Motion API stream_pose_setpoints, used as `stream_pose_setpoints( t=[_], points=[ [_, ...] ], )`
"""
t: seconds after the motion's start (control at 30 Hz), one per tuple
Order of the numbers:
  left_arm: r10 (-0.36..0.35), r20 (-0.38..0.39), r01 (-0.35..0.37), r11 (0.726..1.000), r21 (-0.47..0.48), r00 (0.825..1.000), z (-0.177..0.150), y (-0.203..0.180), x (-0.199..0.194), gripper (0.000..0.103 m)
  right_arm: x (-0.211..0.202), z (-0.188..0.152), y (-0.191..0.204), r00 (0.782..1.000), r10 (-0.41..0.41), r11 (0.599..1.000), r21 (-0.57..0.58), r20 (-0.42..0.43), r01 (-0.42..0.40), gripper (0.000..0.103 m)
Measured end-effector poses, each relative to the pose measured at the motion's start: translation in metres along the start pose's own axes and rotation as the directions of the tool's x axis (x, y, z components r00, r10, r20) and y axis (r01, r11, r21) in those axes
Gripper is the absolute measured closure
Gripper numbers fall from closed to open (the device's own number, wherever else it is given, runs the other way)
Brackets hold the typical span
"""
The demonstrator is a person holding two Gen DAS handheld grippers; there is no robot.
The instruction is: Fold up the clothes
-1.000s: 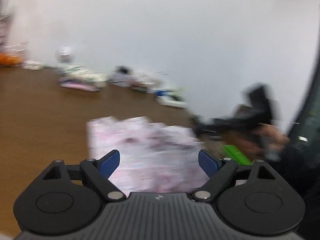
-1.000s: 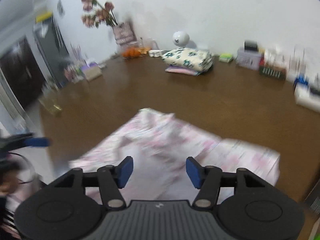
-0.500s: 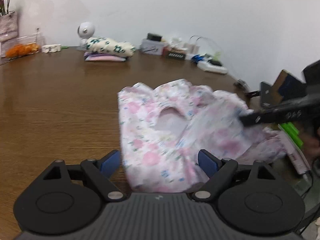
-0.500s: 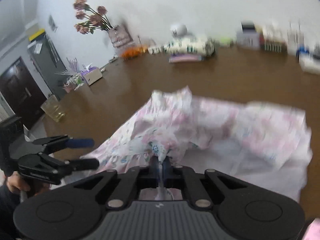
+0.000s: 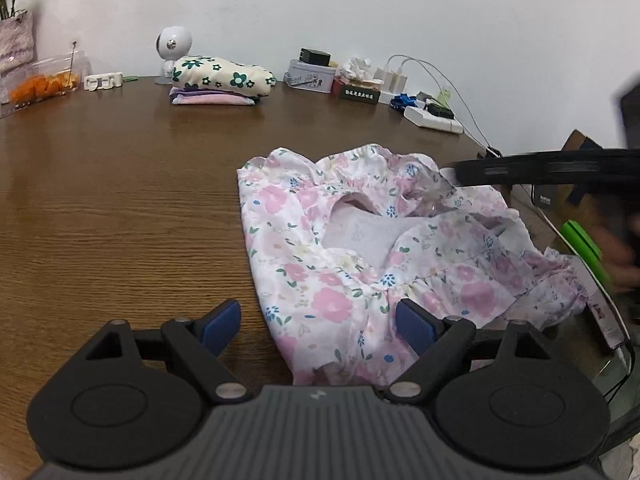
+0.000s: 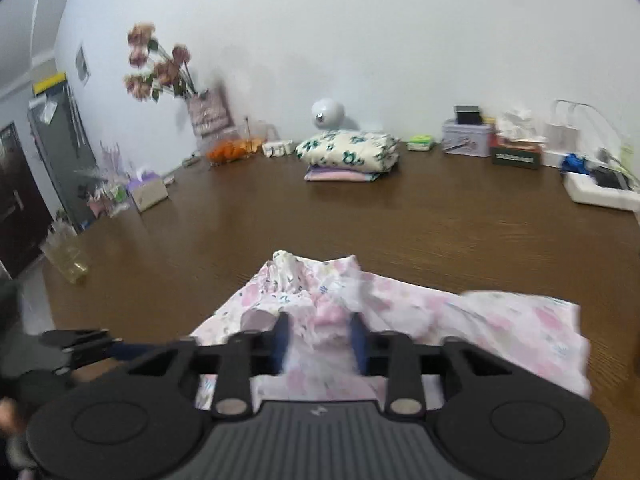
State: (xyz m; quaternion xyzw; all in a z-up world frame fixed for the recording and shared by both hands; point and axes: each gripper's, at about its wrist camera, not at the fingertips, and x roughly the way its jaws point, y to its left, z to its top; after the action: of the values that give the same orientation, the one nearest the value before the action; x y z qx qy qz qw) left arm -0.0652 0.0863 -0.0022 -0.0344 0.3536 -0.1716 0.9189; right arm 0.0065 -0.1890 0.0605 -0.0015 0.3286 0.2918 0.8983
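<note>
A: Floral dress (image 5: 360, 272), crumpled, lies lower right of the left wrist view on the brown table (image 5: 120, 208), its right edge hanging past the table's rim.

B: Grippers?

A: Left gripper (image 5: 318, 322) stands wide, clasping nothing, its right finger over the hem. Right gripper (image 6: 318, 340) has its jaws opening, bunched cloth between them.

B: Room?

A: Bare wood fills the centre and left; folded clothes (image 5: 222, 80) sit far back by the wall.
</note>
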Motion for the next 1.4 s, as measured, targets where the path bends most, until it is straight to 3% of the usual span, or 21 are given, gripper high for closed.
stream_pose_setpoints(
  t=[0.1,0.2,0.27,0.4,0.5,0.57,0.6,0.63,0.73,0.8,0.87,1.0,1.1,1.17,1.23,1.33,1.4],
  points=[
    [0.001,-0.015,-0.001,1.0,-0.018,1.0,-0.005,0.001,0.003,0.017,0.035,0.001,0.003,0.994,-0.106,0.994,-0.015,0.007,0.106,0.085],
    [-0.006,-0.005,0.006,1.0,-0.013,1.0,-0.004,0.005,-0.004,0.018,0.049,-0.005,-0.006,0.991,-0.074,0.997,-0.002,-0.115,0.074,0.088],
    [-0.005,0.046,0.006,1.0,-0.007,0.999,0.003,0.013,-0.015,0.018,0.038,-0.012,-0.012,0.984,-0.063,0.997,0.021,-0.164,0.067,0.086],
    [0.033,0.096,-0.031,0.999,-0.018,0.995,0.043,0.037,-0.014,0.018,0.0,0.007,-0.017,1.0,0.008,0.993,0.12,-0.019,-0.006,0.077],
    [0.036,0.1,-0.038,0.999,0.022,0.994,0.077,0.041,0.012,0.018,0.025,0.022,-0.014,0.998,-0.067,0.995,0.07,0.015,0.066,0.077],
    [0.055,0.069,-0.058,0.998,0.04,0.996,0.099,0.043,0.038,0.018,0.059,0.016,-0.022,0.992,-0.084,0.993,0.074,-0.092,0.091,0.082],
    [0.061,0.044,-0.062,0.997,0.042,0.997,0.109,0.043,0.052,0.018,0.067,0.008,-0.023,0.987,-0.077,0.993,0.075,-0.143,0.089,0.09],
    [0.053,0.019,-0.054,0.998,0.046,0.998,0.118,0.044,0.064,0.018,0.066,0.002,-0.023,0.984,-0.069,0.993,0.079,-0.162,0.083,0.088],
    [0.003,-0.034,-0.001,0.997,0.071,0.999,0.137,0.045,0.096,0.018,0.01,-0.015,-0.016,0.998,-0.057,0.993,0.1,-0.034,0.06,0.083],
    [-0.058,-0.058,0.064,0.993,0.103,0.997,0.147,0.044,0.114,0.017,-0.034,-0.027,-0.011,0.996,-0.061,0.994,0.099,0.06,0.055,0.064],
    [-0.141,-0.065,0.148,0.981,0.123,0.988,0.151,0.047,0.126,0.017,-0.056,-0.045,-0.002,0.998,-0.039,0.997,0.071,0.057,0.034,0.06],
    [-0.266,-0.069,0.273,0.953,0.132,0.962,0.152,0.045,0.143,0.017,-0.063,-0.083,0.01,0.999,0.008,0.998,0.059,-0.032,-0.006,0.065],
    [-0.307,-0.12,0.324,0.932,0.161,0.944,0.147,0.036,0.15,0.019,-0.048,-0.1,0.008,0.994,-0.027,0.997,0.063,-0.102,0.034,0.071],
    [-0.27,-0.159,0.301,0.926,0.228,0.95,0.141,0.024,0.151,0.025,-0.043,-0.103,0.006,0.994,-0.033,0.997,0.064,-0.108,0.04,0.076],
    [-0.224,-0.196,0.273,0.922,0.275,0.955,0.133,0.017,0.153,0.041,-0.042,-0.101,0.0,0.994,-0.027,0.996,0.085,-0.105,0.036,0.078],
    [-0.189,-0.184,0.235,0.934,0.268,0.964,0.123,0.022,0.141,0.043,-0.04,-0.096,-0.014,0.992,-0.053,0.993,0.103,-0.111,0.064,0.089],
    [-0.172,-0.193,0.215,0.95,0.227,0.966,0.116,0.027,0.127,0.049,-0.037,-0.088,-0.026,0.988,-0.096,0.99,0.088,-0.121,0.107,0.089]
  ],
)
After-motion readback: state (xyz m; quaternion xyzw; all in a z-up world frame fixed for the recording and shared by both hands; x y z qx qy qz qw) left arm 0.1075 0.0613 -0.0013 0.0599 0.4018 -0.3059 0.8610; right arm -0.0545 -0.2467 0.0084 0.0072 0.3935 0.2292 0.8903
